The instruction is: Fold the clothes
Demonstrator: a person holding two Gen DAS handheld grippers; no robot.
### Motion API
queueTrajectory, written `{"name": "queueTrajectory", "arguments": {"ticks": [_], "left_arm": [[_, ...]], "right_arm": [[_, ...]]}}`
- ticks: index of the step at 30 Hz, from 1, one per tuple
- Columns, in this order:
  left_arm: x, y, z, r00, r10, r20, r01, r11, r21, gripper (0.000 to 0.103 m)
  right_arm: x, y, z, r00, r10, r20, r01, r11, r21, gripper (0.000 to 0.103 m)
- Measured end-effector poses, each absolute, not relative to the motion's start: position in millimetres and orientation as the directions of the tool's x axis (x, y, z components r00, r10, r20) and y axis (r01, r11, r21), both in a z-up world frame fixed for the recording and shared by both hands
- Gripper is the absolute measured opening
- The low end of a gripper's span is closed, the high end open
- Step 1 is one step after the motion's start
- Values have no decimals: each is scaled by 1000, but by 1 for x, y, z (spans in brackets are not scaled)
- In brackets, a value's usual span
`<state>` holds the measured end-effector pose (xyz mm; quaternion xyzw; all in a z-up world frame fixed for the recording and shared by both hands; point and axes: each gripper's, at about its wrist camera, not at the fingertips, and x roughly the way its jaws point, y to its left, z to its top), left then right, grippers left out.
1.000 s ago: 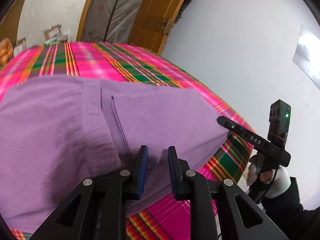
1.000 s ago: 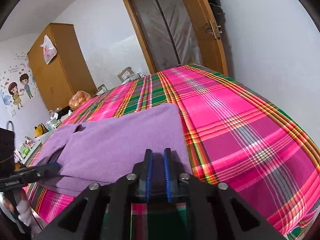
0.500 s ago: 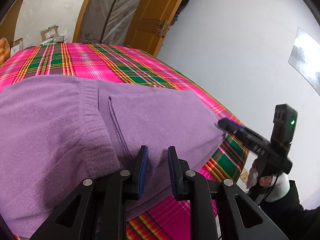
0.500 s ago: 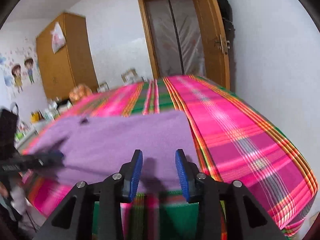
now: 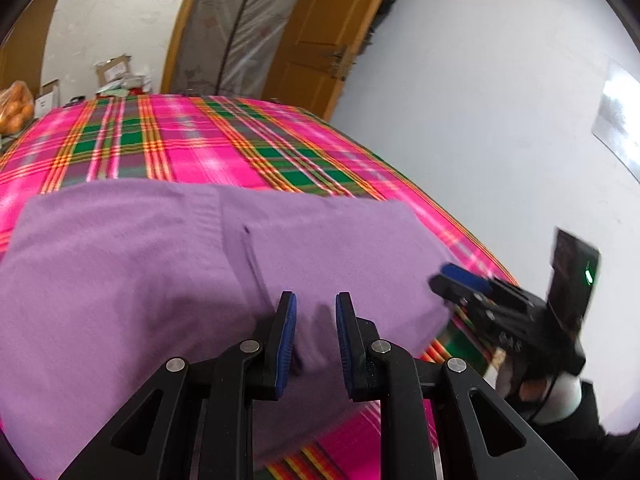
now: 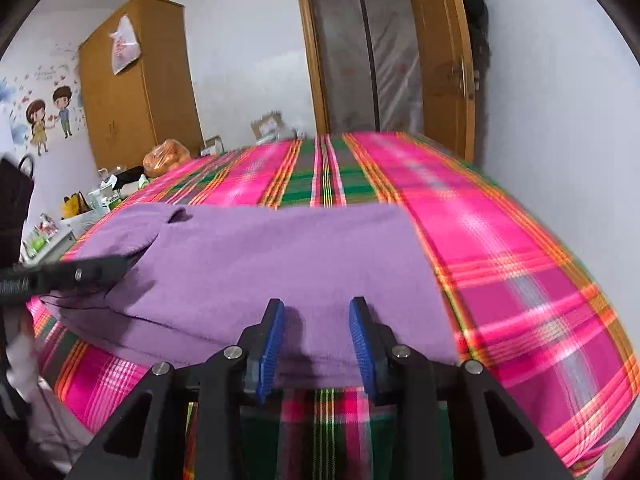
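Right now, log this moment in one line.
fold clothes | left gripper open at sweater near edge | right gripper open at its corner | sweater flat on bed

I see white walls, a wooden doorway (image 6: 372,52) hung with plastic sheeting, and a tall wooden wardrobe (image 6: 132,80) at the left beside cartoon wall stickers (image 6: 48,116); a pink-and-green plaid bed (image 6: 500,248) fills the room
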<state>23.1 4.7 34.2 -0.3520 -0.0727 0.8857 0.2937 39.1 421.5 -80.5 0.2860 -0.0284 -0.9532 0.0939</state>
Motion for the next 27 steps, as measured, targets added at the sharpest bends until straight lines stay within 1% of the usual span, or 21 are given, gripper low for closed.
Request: {"name": "queueTrajectory", "arguments": {"ticks": [4, 7, 10, 13, 15, 18, 20, 24, 27], "left_arm": [[11, 6, 46, -598, 559, -575, -471, -825, -312, 21], [-2, 10, 46, -595, 558, -579, -471, -826, -311, 21], [-14, 15, 35, -579, 536, -615, -452, -838, -305, 21], [-21, 18, 23, -559, 514, -651, -435, -850, -298, 21], [-22, 18, 24, -564, 516, -645, -436, -849, -298, 21], [-25, 18, 30, -571, 528, -629, -436, -844, -312, 21], [-29, 19, 32, -576, 527, -625, -430, -845, -316, 21], [-43, 20, 23, -539, 529, -656, -399, -846, -354, 21], [-40, 17, 26, -550, 533, -644, -397, -844, -360, 21]], "right_arm": [[40, 421, -73, -842, -200, -501, 166, -980, 112, 34], [31, 414, -83, -808, -185, -560, 170, -982, 79, 34], [31, 410, -83, -814, -166, -557, 165, -985, 52, 34], [31, 412, -78, -824, -182, -536, 162, -983, 86, 34], [30, 415, -75, -831, -182, -526, 152, -983, 102, 34], [26, 421, -76, -827, -172, -535, 118, -984, 134, 34], [24, 430, -78, -829, -174, -531, 88, -979, 182, 34], [23, 455, -82, -833, -150, -533, -2, -961, 275, 34], [28, 473, -82, -839, -175, -515, -17, -937, 348, 34]]}}
